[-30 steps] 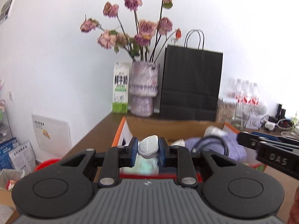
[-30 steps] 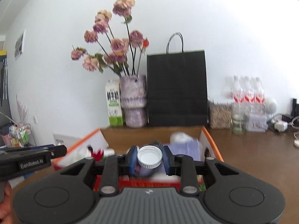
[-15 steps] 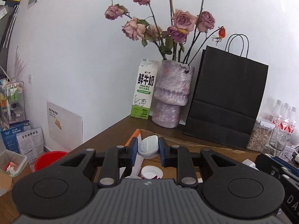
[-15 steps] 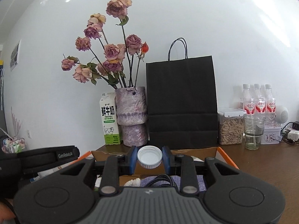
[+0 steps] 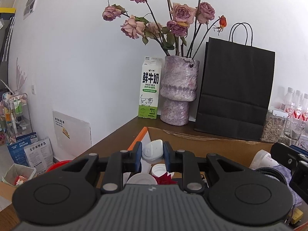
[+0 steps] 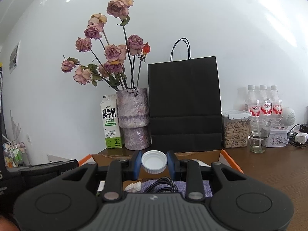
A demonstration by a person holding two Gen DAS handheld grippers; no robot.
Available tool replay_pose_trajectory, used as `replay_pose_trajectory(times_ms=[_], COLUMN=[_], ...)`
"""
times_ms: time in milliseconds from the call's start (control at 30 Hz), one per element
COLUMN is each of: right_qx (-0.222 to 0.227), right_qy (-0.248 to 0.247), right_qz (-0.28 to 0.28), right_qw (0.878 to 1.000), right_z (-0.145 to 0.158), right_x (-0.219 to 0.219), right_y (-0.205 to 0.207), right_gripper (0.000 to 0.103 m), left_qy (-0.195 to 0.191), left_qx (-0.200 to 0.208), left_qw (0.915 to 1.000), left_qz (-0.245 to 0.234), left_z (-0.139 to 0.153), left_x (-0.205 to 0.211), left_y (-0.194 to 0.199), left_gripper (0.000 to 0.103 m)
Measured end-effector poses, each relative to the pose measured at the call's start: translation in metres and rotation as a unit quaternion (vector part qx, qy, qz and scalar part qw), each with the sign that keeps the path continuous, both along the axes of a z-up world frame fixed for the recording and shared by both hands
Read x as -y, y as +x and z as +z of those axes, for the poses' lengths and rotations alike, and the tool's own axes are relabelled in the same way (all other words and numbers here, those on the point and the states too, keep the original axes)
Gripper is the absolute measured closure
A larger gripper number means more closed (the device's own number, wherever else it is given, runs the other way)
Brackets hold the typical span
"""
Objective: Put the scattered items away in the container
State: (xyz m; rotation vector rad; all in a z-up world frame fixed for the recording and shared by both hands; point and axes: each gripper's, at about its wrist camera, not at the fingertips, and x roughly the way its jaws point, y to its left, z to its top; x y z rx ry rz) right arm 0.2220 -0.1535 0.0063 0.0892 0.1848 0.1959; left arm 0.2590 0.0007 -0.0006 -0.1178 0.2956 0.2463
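Note:
My left gripper is shut on a small white flip-top cap, held over the near left corner of the cardboard box with orange flaps. Below it inside the box lie a white screw cap, a white lid and something red. My right gripper is shut on a white ribbed bottle cap, held above the same box. Under it lie purple cloth, a braided black cable and a crumpled white wad. The other gripper shows at the side edge of each view.
Behind the box stand a milk carton, a purple vase of dried roses and a black paper bag. A jar of seeds, a glass and water bottles line the wall. The table's left edge drops to floor clutter.
Both grippers tilted upward and moved toward the box's left side, each still holding its cap. The left wrist view swung left; less of the box's inside shows in both views.

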Motion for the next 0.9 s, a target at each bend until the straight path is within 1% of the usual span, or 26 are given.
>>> replay_pose_trajectory(times_ms=[33,67,100,133,167,200,267,333,433,600,900], right_qx=[-0.002,-0.005,-0.01,-0.012,-0.008,0.006,0.018,0.02,0.025,0.021,0.025], right_qy=[-0.002,-0.004,-0.008,-0.011,-0.012,-0.012,-0.009,-0.002,-0.003,0.006,0.003], right_qz=[0.002,0.003,0.006,0.003,-0.003,-0.019,-0.017,-0.018,-0.03,-0.041,-0.046], right_qw=[1.0,1.0,1.0,1.0,1.0,1.0,1.0,1.0,0.999,0.999,0.999], right_z=[0.0,-0.001,-0.001,-0.001,-0.002,-0.002,0.001,0.003,0.003,0.004,0.005], right_x=[-0.001,-0.001,-0.002,-0.003,-0.003,-0.003,-0.001,0.0,0.001,0.005,0.004], right_y=[0.0,0.0,0.0,-0.001,-0.004,-0.008,-0.013,-0.016,-0.019,-0.018,-0.021], right_gripper=[0.075,0.07,0.045,0.026,0.001,0.0,0.0,0.0,0.0,0.0,0.0], left_qy=[0.003,0.005,0.008,0.009,0.007,0.004,-0.002,0.006,0.025,0.038,0.042], left_qx=[0.002,0.003,0.007,0.016,0.031,0.055,0.097,0.11,0.109,0.106,0.102], left_qw=[1.0,1.0,0.9999,0.9996,0.999,0.9977,0.9947,0.9933,0.9931,0.9932,0.9936], left_qz=[0.001,0.005,0.011,0.022,0.033,0.039,0.035,0.036,0.035,0.029,0.025], left_z=[0.0,0.0,0.0,0.001,0.003,0.004,0.007,0.007,0.007,0.006,0.004], left_x=[0.0,0.001,0.002,0.001,0.0,-0.001,-0.001,0.004,0.009,0.013,0.013], left_y=[-0.001,-0.002,-0.004,-0.008,-0.013,-0.018,-0.029,-0.034,-0.034,-0.035,-0.033], left_gripper=[0.078,0.07,0.059,0.026,0.0,0.0,0.0,0.0,0.0,0.0,0.0])
